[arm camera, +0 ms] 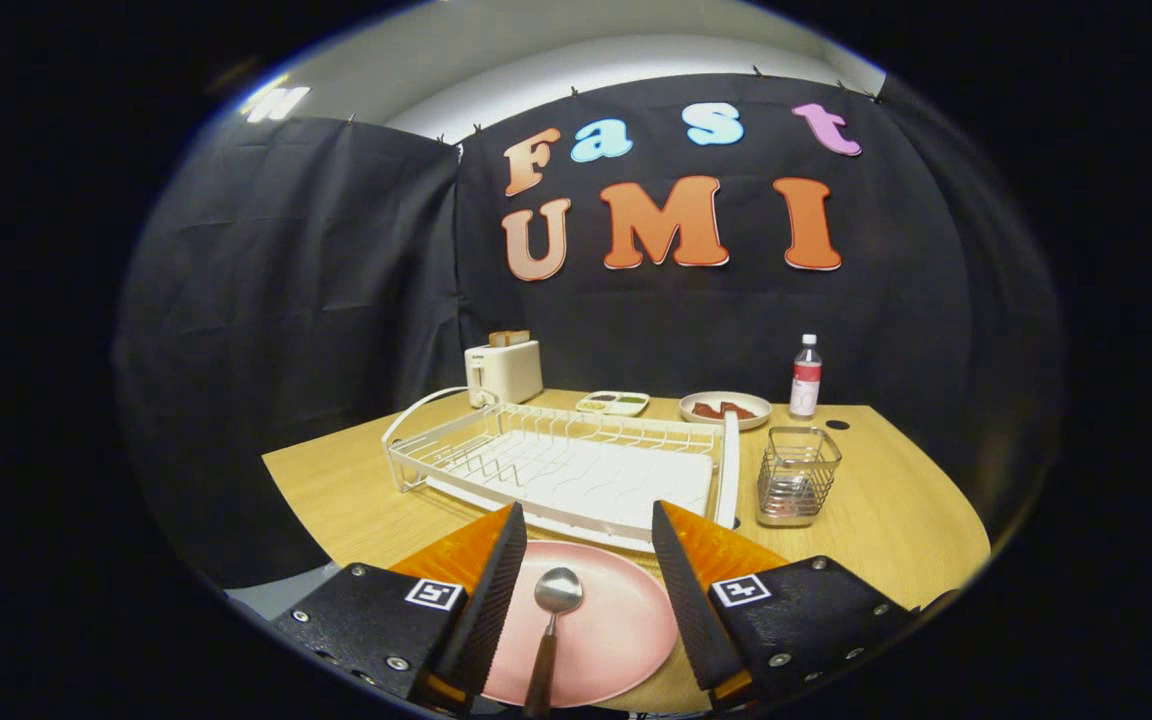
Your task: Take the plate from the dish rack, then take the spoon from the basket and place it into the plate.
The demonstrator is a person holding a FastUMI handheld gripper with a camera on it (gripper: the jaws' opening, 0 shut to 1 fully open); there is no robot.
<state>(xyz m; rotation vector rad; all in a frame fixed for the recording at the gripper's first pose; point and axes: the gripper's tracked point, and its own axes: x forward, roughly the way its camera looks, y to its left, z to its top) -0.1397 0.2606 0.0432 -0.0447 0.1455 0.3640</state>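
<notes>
**Spoon lies on the pink plate between parted fingers**

In the lower middle of the frame the gripper (584, 560) hangs over the near end of the wooden table (896, 520), its two fingers set wide apart and pressing on nothing. Each finger carries a small square black-and-white marker tag; no readable words appear on them.

Between the fingers lies the pink plate (606, 630), flat on the table. The spoon (551, 625) rests on it, bowl pointing away from the gripper and its dark handle running back toward the bottom edge of the frame. Neither finger touches the spoon.

Just beyond the plate, in the centre of the frame, stands the white wire dish rack (556, 465) on its white drain tray. To the right of the rack, close beside it, sits the wire basket (798, 475).

Farther back, toward the black cloth wall, a cream toaster (503, 370) with toast in its slots stands at centre left. Right of it are a small divided dish (613, 402), a round plate with brown food (725, 408), and a clear bottle (806, 377) with a white cap and a red label whose print is too small to read.
</notes>
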